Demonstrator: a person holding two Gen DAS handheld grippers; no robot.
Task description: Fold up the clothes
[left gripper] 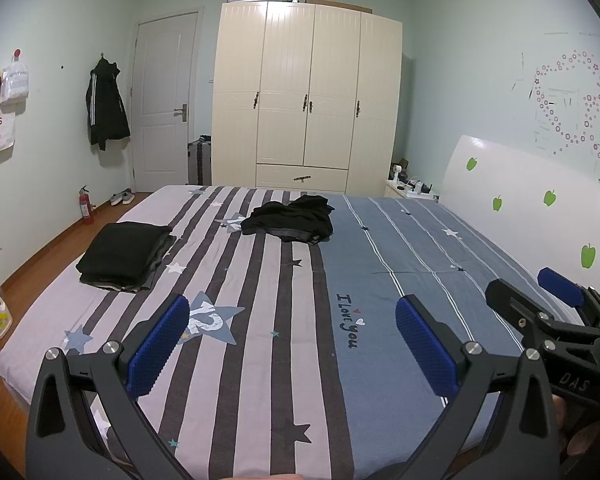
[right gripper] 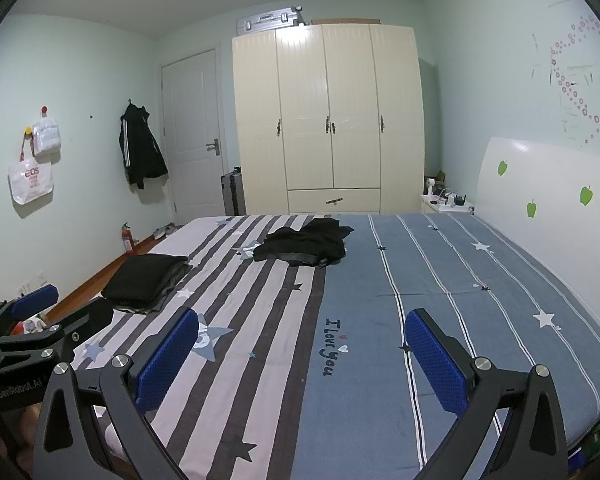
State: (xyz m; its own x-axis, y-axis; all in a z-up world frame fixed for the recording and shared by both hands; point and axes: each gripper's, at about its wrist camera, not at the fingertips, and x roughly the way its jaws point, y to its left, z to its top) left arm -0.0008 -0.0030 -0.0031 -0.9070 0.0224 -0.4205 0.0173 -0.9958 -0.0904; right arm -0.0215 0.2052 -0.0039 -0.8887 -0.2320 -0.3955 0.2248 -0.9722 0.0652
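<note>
Two grippers [left gripper: 292, 344] [right gripper: 300, 360], wide-jawed above bed [left gripper: 380, 380].

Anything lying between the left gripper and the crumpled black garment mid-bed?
No. Between the left gripper and the crumpled black garment the left wrist view shows only bare striped bedsheet.

- left gripper [left gripper: 292, 344] held out level, jaws spread wide, nothing between the blue pads [left gripper: 158, 346].
- right gripper [right gripper: 302, 358] likewise spread wide and empty, ribbed blue pads [right gripper: 436, 360] facing each other across the gap.
- side by side, close together, both pointing the same way: right gripper [left gripper: 540, 308] showing at the right edge of the left wrist view, left gripper [right gripper: 60, 312] at the left edge of the right wrist view.
- a bit of skin of the holding hand [left gripper: 576, 436] just visible behind the right gripper's body; too little to tell the grip.
</note>
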